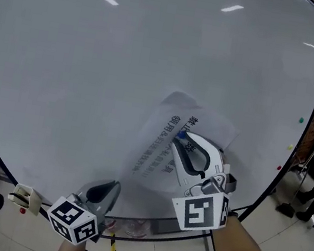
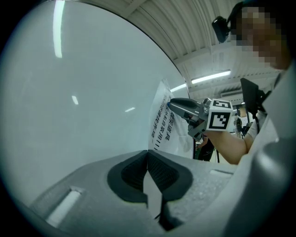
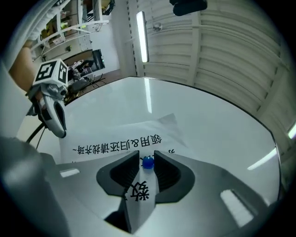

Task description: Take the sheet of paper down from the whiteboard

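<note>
A sheet of paper (image 1: 159, 131) with black print hangs on the whiteboard (image 1: 95, 70), pinned by a small blue magnet (image 1: 181, 135). My right gripper (image 1: 180, 138) points at the board, open, with the blue magnet (image 3: 147, 162) between its fingertips and the printed sheet (image 3: 125, 134) showing through the gap. My left gripper (image 1: 116, 185) is lower left, level along the board, and shut. In the left gripper view the sheet's (image 2: 162, 122) near edge runs down to the tips of my left gripper (image 2: 148, 155), and a pale strip shows between the jaws.
Small green (image 1: 301, 120), yellow (image 1: 290, 147) and red (image 1: 279, 168) magnets sit near the board's right edge. A pen tray (image 1: 146, 226) runs under the board's bottom edge. Stands and chair legs (image 1: 305, 200) are on the floor at the right.
</note>
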Tool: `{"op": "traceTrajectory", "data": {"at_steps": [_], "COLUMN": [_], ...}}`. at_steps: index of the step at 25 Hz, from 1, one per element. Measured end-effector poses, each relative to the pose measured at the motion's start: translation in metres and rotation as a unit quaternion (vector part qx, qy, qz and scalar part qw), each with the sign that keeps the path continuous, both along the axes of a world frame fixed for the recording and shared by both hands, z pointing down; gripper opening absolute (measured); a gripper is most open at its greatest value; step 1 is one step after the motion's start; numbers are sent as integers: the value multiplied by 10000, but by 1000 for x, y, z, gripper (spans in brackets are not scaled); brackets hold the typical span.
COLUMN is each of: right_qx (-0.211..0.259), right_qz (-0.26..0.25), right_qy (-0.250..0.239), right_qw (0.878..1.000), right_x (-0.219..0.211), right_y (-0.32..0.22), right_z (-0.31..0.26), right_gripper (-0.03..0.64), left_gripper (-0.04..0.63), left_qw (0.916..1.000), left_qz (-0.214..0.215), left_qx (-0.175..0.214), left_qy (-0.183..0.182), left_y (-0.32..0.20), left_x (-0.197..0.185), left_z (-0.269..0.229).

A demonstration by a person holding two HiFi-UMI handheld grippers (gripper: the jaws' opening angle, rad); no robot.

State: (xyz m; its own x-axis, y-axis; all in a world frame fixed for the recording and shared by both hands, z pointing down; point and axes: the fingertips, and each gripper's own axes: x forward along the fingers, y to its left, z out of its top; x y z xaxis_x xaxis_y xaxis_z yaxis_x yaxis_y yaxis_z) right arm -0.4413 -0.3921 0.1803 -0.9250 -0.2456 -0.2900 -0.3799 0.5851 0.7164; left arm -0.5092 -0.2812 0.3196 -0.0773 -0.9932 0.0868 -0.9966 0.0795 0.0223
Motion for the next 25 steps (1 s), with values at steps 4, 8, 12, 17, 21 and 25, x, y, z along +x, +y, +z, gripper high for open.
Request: {"op": "traceTrajectory", "data": {"at_steps": [4,8,12,17,21,25], "right_qx": [90,27,1,-179,-213,-260], "right_qz": [123,100,110,139,203,188], "right_qy": [-44,-69,-92,-133,-107,-106], "right_qw": [9999,9999,9999,9997,9995,9994], "right_x": [0,-1,2,14,16,16], "right_y": [-3,-3,-6,-20,-19,-17], "right_z": [-2,-2,-5,-13,-3,-3], "right_gripper": [83,86,86,84,84,84], "left_gripper": [2,2,2,2,2,2], "left_qw": [10000,10000,9999,9989,9952,9915], "left_qz": [17,0,-68,-404,-879,-1093], "left_qx": [16,18,35,-220,-396,-422], "left_qy": [-51,-50,-65,-96,137,560], "left_y": [-1,2,4,14,49,73], "left_x": [-1,-4,-7,-21,-49,-57], "left_z": [-2,-2,-3,3,30,48]}}
